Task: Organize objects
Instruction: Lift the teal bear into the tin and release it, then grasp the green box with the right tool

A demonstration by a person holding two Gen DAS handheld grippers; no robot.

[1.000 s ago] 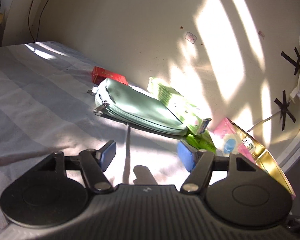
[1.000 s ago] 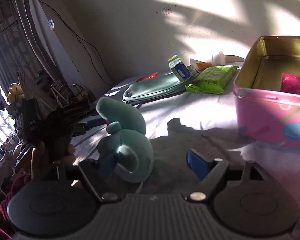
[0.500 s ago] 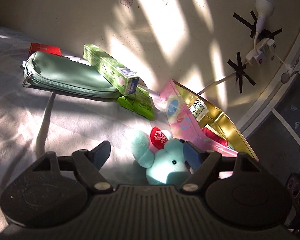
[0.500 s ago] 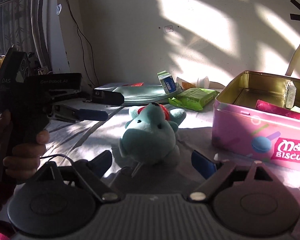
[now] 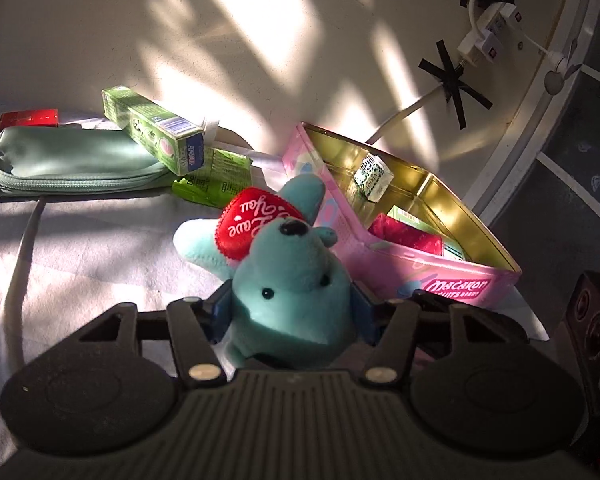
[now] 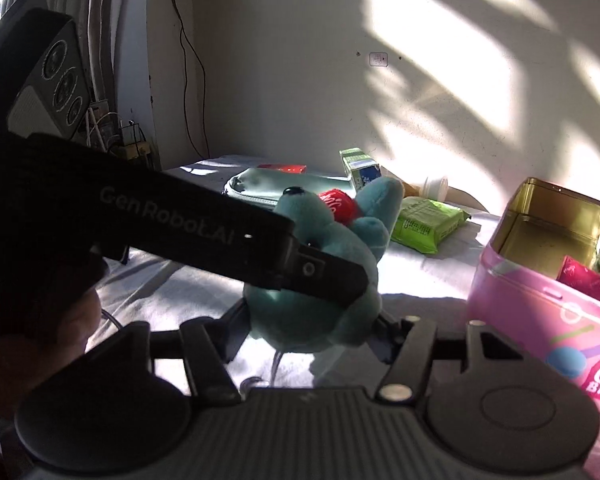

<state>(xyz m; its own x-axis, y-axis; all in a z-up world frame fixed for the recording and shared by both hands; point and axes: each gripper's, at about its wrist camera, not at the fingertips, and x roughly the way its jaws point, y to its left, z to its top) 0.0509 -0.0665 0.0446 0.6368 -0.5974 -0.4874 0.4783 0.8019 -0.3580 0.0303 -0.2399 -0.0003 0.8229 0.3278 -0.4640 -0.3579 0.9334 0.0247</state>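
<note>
Pink metal with a gold inside — the biscuit tin (image 5: 452, 280) stands open on the bed sheet (image 5: 100, 248), and it is only partly filled: a red packet (image 5: 406, 236), a small white-green packet (image 5: 374, 176) that leans on the inner wall, and one or two pale packets that I cannot read. So some sorting seems done, but much is left. The teal plush toy (image 5: 292, 276) with a red heart is not yet in the tin; it sits just beside it, between the jaws of both tools. The left gripper (image 5: 290, 314) and the right gripper (image 6: 308, 330) are both closing on its soft body, and the pads appear to press its sides. Still outside — a green pouch (image 5: 68, 164), a green carton (image 5: 152, 132) resting on it, a lime wipes pack (image 5: 216, 182) and a red box (image 5: 28, 118) near the wall.
</note>
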